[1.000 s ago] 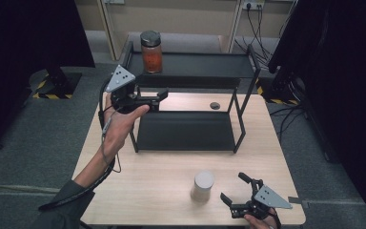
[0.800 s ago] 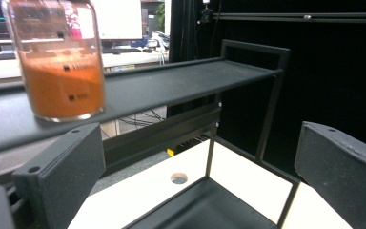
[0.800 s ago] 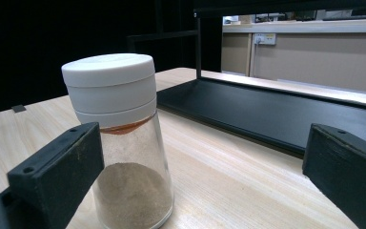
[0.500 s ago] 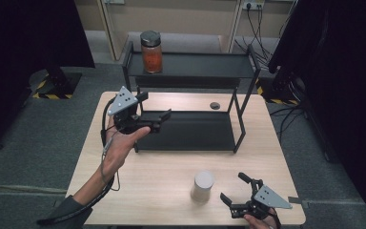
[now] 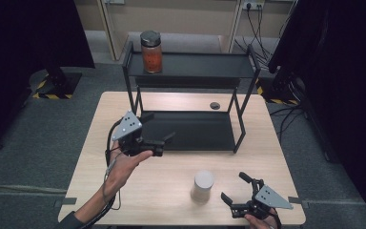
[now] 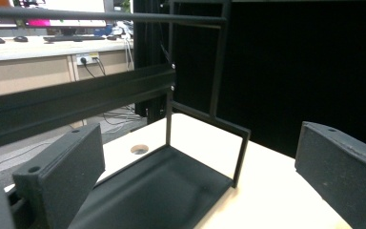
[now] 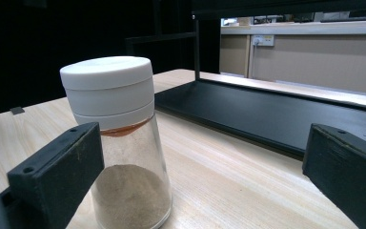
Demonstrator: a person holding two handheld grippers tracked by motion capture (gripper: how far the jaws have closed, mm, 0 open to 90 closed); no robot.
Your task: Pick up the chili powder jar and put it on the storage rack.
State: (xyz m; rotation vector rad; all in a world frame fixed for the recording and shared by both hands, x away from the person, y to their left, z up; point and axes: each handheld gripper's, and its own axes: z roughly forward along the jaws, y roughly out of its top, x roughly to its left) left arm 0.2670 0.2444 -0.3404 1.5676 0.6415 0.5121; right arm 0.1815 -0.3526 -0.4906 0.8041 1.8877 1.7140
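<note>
Shaker (image 5: 203,185), just beside open right gripper (image 5: 235,194)

Just ahead of our right gripper (image 5: 238,193), black-jawed with a grey plate, stands a clear shaker (image 7: 118,143) with white cap and tan powder. Beyond our left gripper (image 5: 167,141) sits a black rack (image 5: 195,131) on pale wood table (image 5: 171,186).

Two black grippers are seen near the black shelf rack (image 5: 190,71). The left gripper (image 5: 164,141) is topped by a grey three-cornered plate dotted with small holes, and a thin dark cable is trailed from it along the forearm to a dark sleeve. The right gripper (image 5: 233,188) is fitted with a matching plate. Blocky matte-black jaw pads with round screw holes are shown.
</note>
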